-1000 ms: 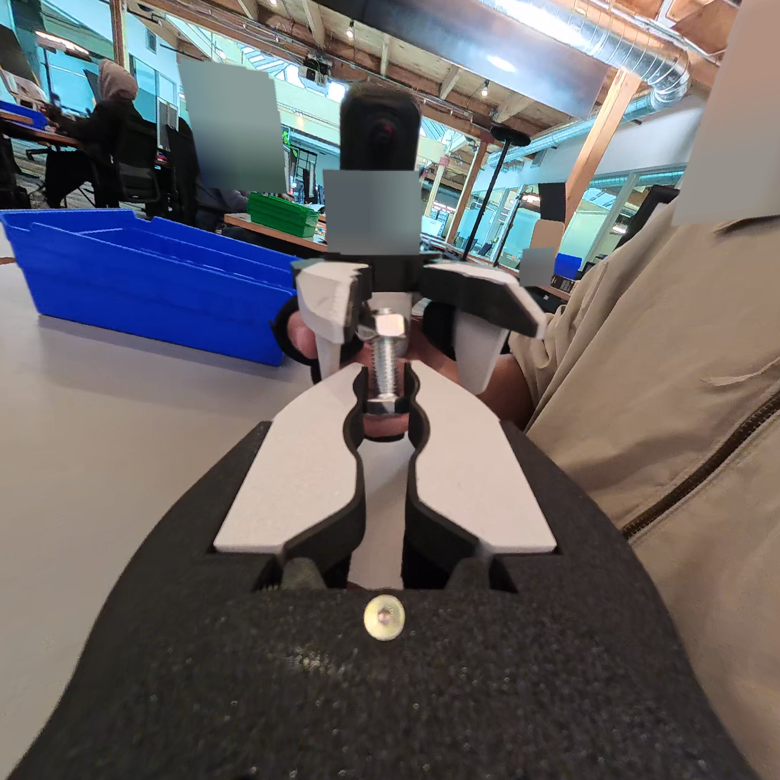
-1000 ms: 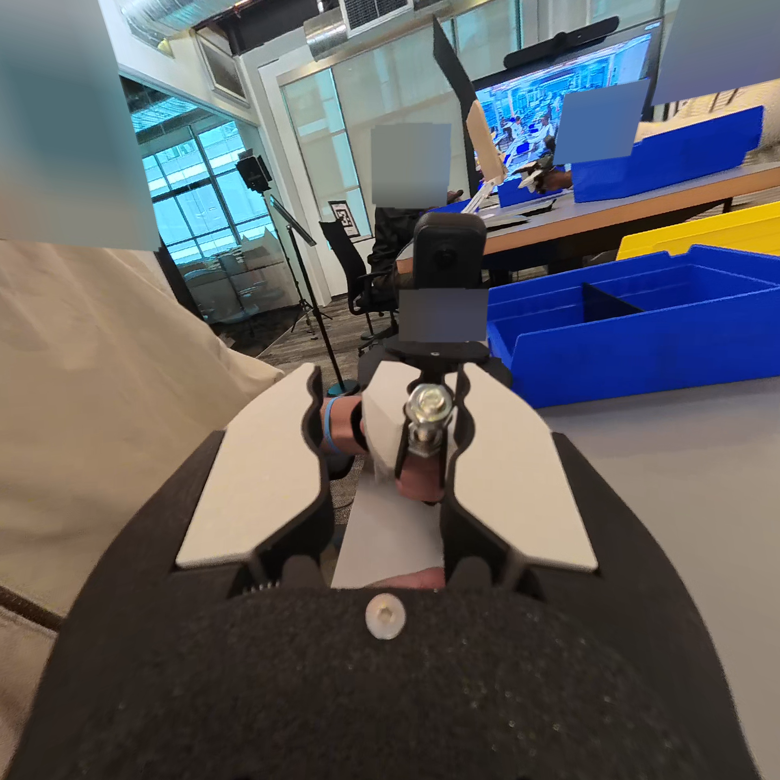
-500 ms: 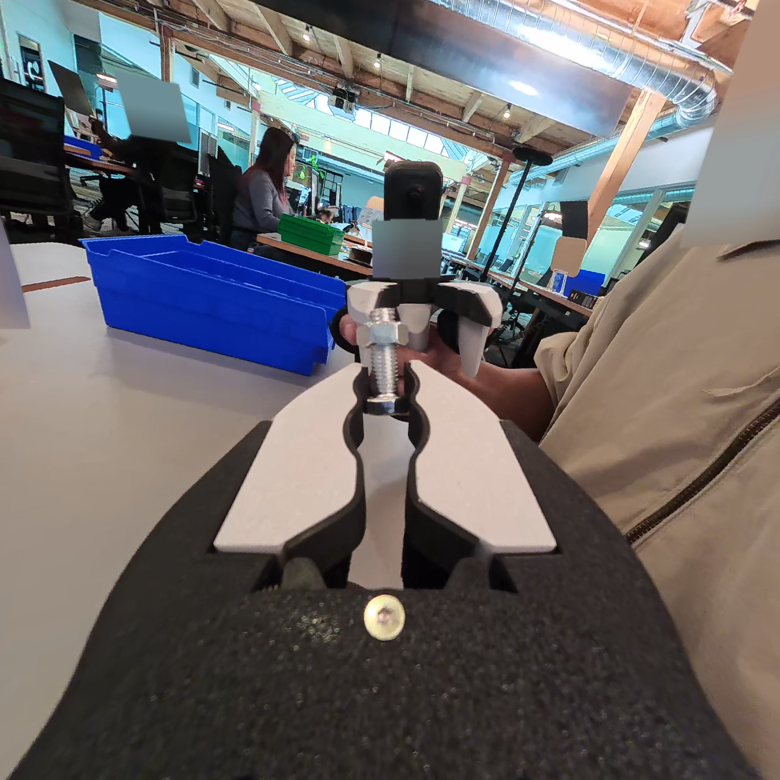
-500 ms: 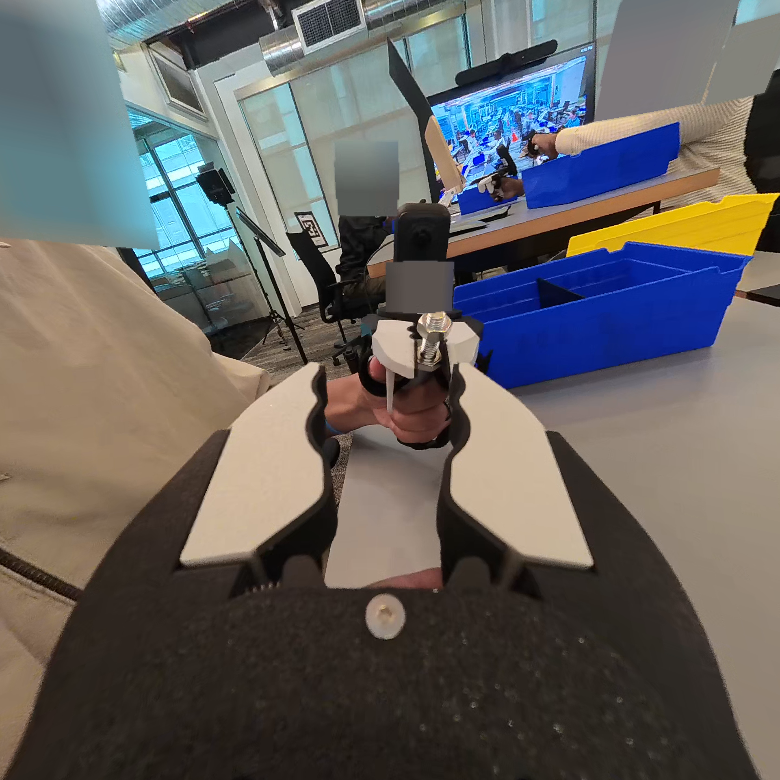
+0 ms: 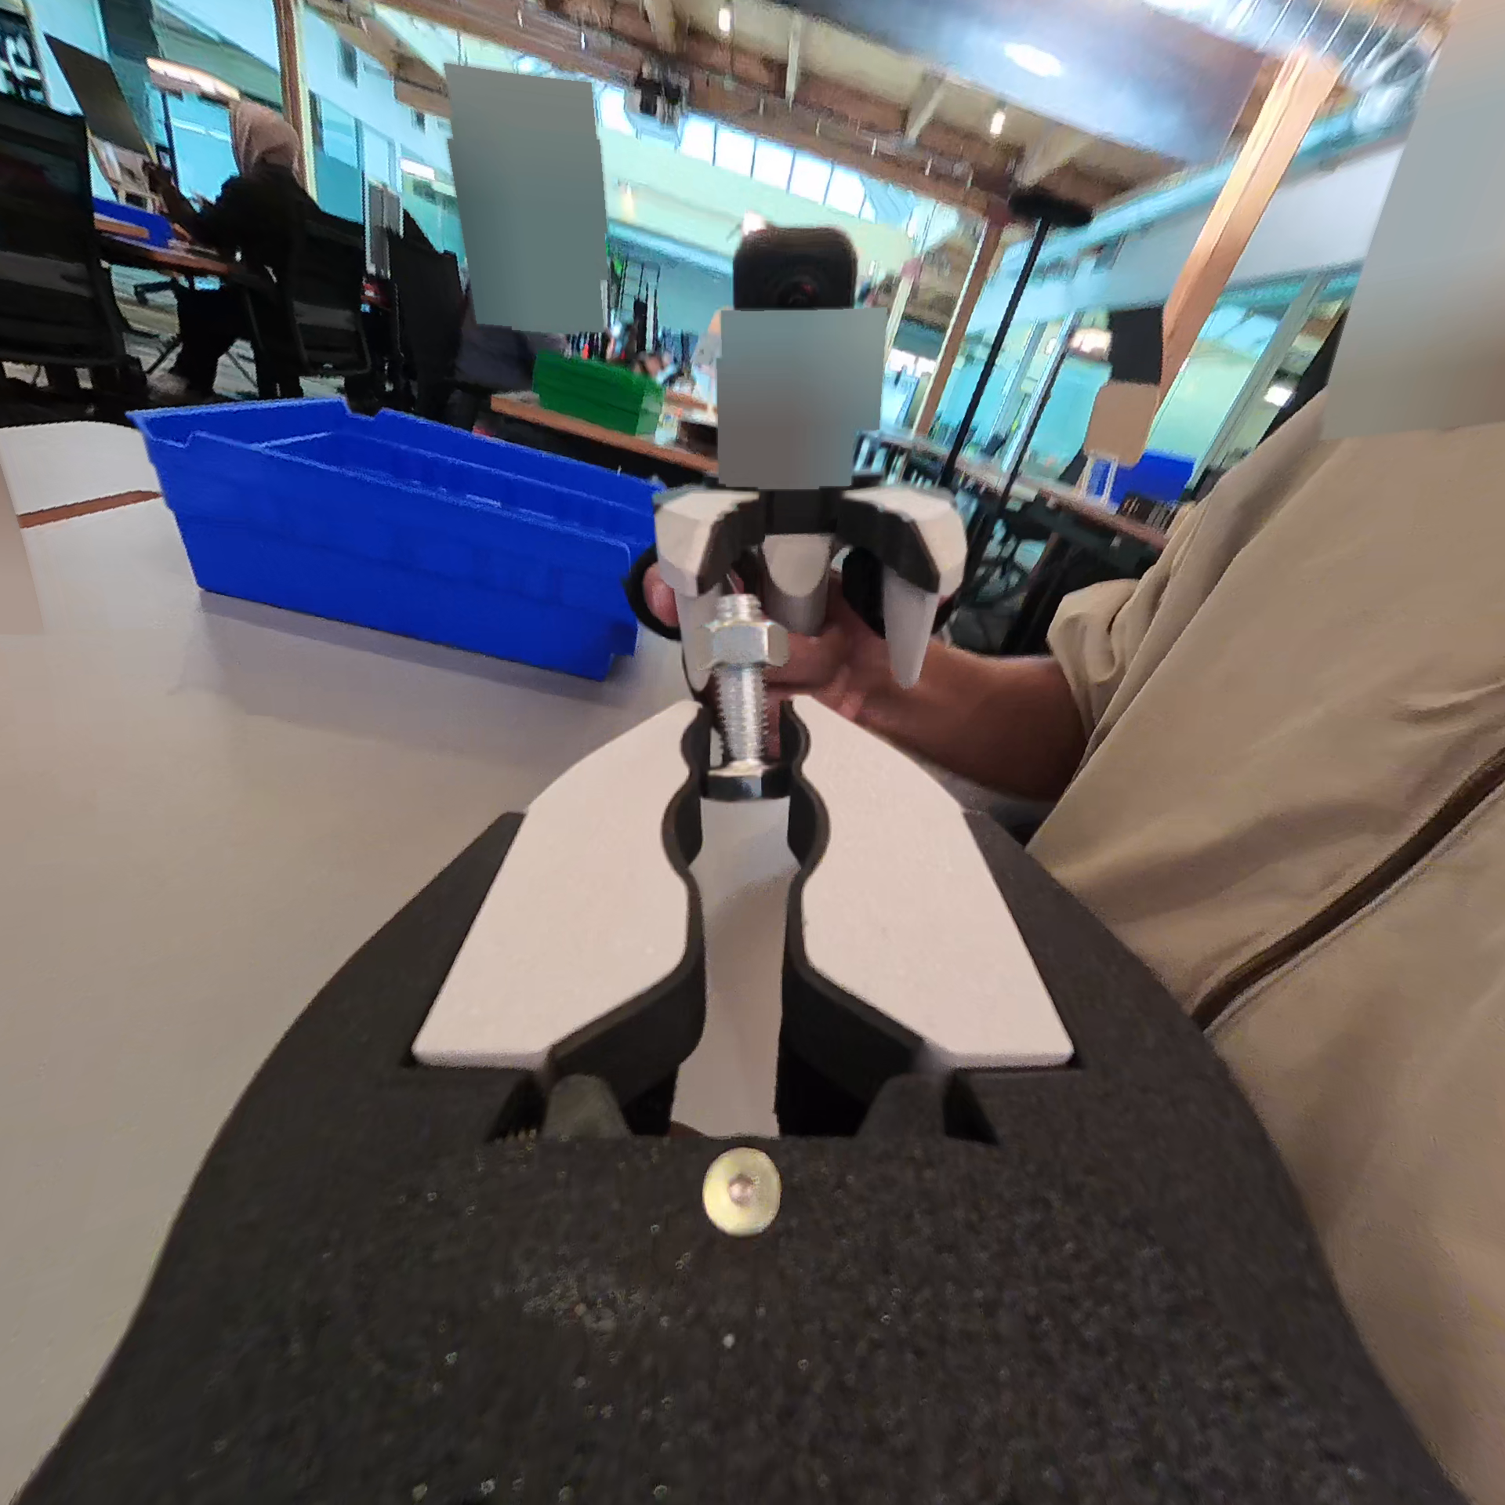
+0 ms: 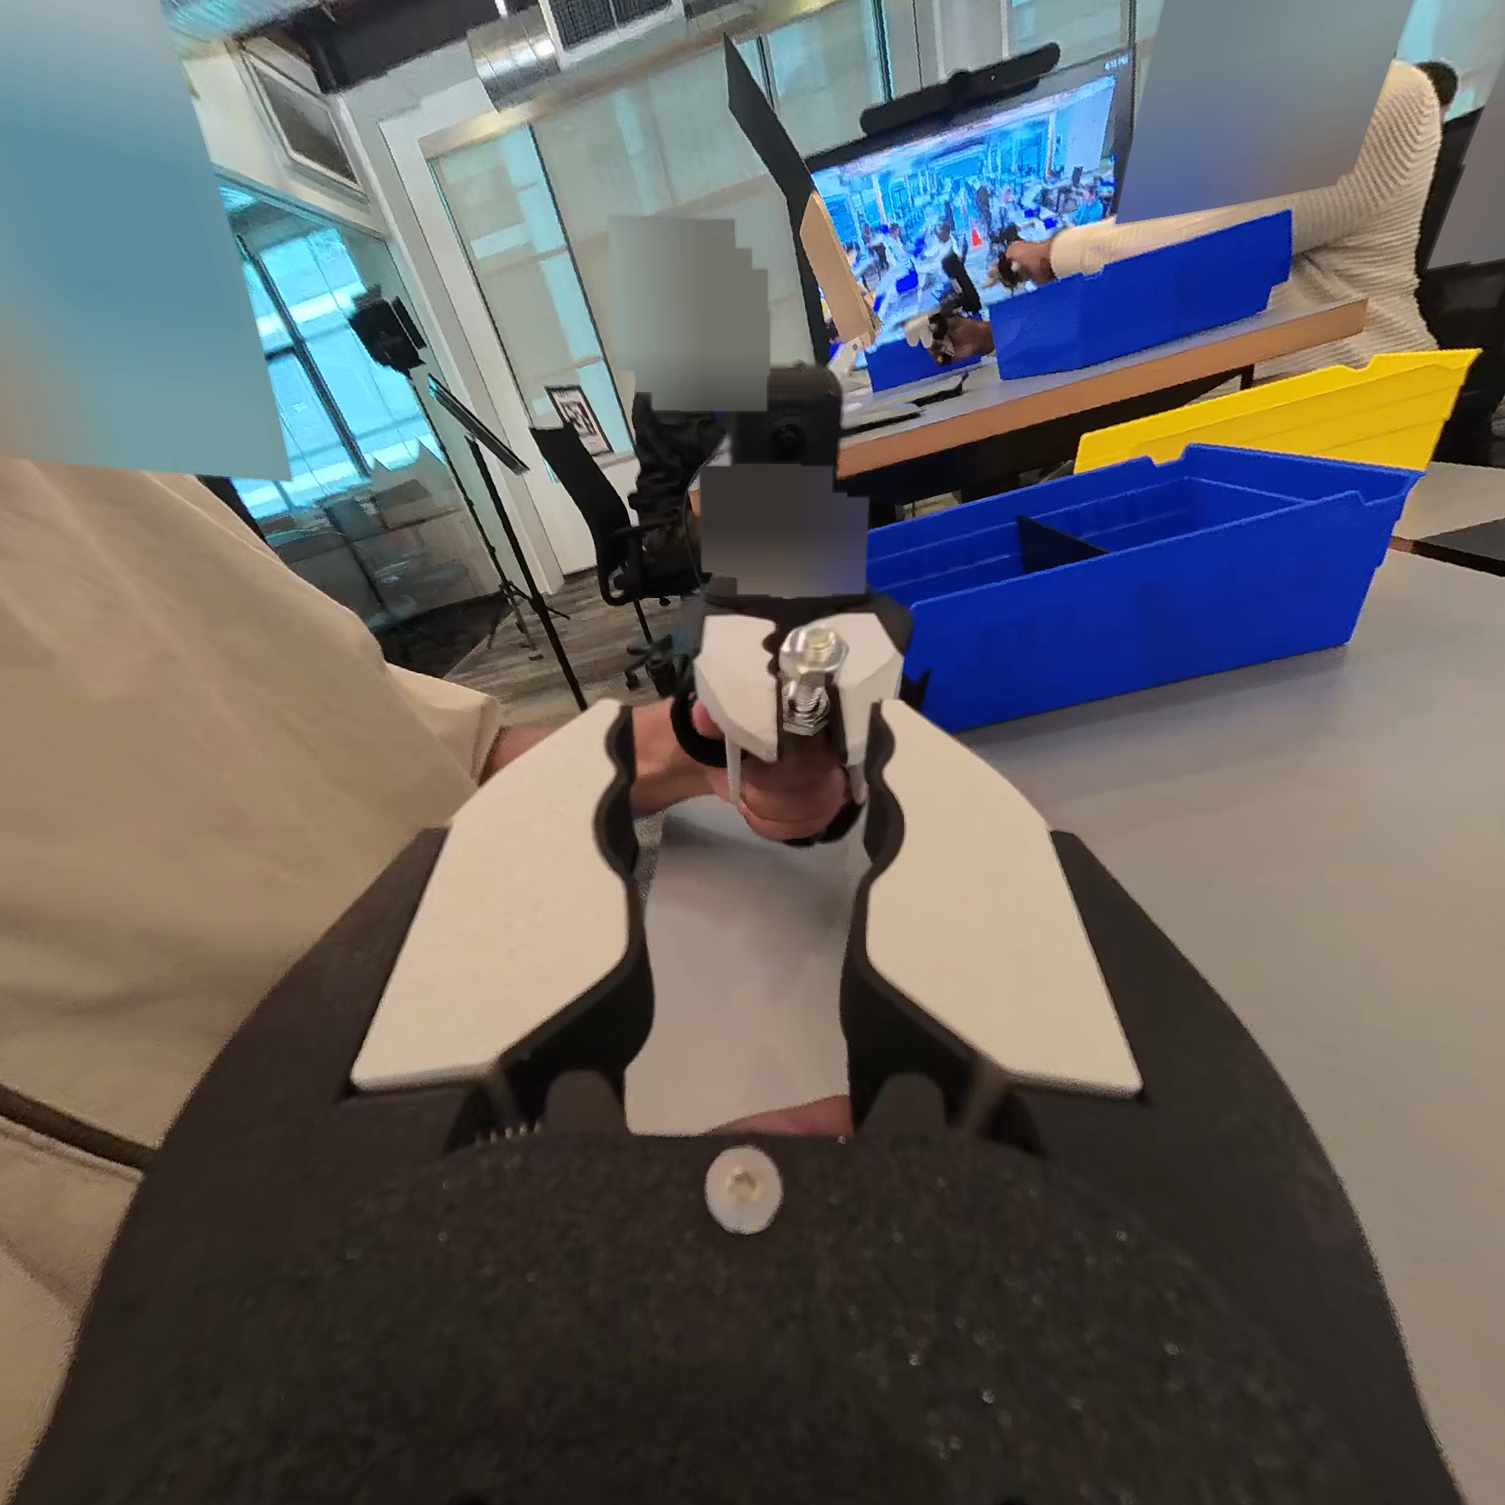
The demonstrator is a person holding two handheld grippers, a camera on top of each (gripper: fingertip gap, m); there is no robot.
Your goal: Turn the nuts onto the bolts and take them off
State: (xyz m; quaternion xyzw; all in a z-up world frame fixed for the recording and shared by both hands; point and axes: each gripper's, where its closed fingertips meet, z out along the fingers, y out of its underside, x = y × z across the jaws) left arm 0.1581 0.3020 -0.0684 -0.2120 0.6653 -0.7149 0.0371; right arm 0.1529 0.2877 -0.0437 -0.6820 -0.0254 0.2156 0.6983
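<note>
My left gripper (image 5: 743,733) is shut on the head of a steel bolt (image 5: 743,717) and holds it upright above the grey table (image 5: 244,814). A hex nut (image 5: 746,643) sits on the thread near the bolt's top end. My right gripper (image 6: 753,733) is open and empty, facing the left one at a short distance. It also shows in the left wrist view (image 5: 802,651), just behind the nut, with its fingers spread. In the right wrist view the bolt (image 6: 802,700) and nut (image 6: 810,651) stand in the left gripper (image 6: 798,692) ahead of my open fingers.
A blue bin (image 5: 391,537) stands on the table beyond the grippers; in the right wrist view the blue bin (image 6: 1140,586) has a divider, with a yellow bin (image 6: 1303,407) behind it. The person's beige jacket (image 5: 1303,733) is close by. Other people work at far tables. My left and right fingertips are right by each other.
One second ago my right gripper's fingers were at the nut. It has drawn back and stays open. The left gripper still holds the bolt.
</note>
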